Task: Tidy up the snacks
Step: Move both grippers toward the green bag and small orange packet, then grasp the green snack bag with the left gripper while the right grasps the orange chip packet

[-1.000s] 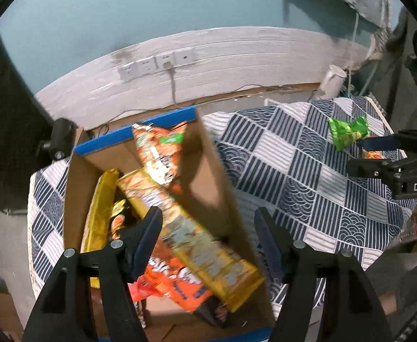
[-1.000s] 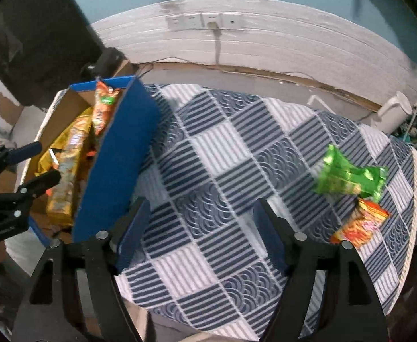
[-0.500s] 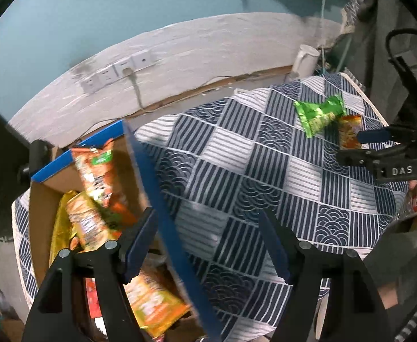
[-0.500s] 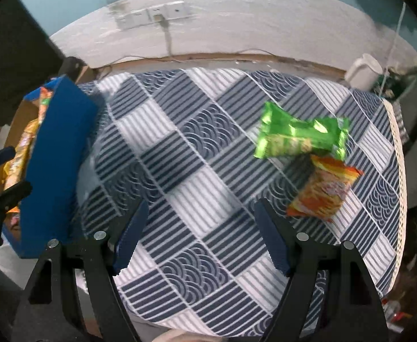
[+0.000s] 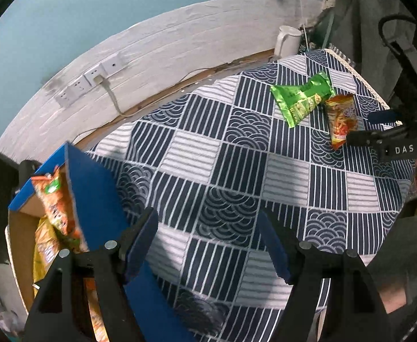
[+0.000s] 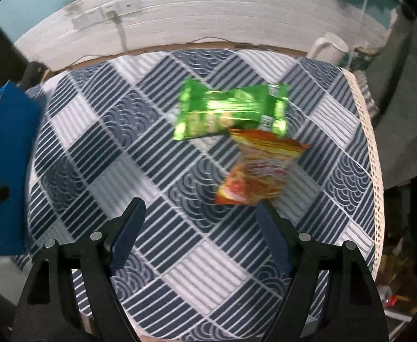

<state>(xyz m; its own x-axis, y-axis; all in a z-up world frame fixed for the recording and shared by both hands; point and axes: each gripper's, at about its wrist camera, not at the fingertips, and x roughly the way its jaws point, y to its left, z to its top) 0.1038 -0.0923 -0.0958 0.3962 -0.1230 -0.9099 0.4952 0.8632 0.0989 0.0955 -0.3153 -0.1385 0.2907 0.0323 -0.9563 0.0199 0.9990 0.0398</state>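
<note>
Both views have swung rightward off the box since 1 second ago. Left gripper [image 5: 208, 236] and right gripper [image 6: 199, 222] gape wide, holding nothing, above open checked tablecloth [image 5: 237, 171]. Blue cardboard box [image 5: 94, 182], lower left, holds several orange and yellow packets. Farther off, upper right near the cloth edge: green packet [image 6: 228, 111] touching orange packet [image 6: 259, 171].

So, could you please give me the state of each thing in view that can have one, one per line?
Left tongs: open, empty.
Right tongs: open, empty, near the orange packet.
Green packet: sealed, lying on the cloth.
Orange packet: sealed, lying on the cloth, its top edge at the green packet.
Box: open, snacks inside.
Plug: plugged into the socket.
</note>
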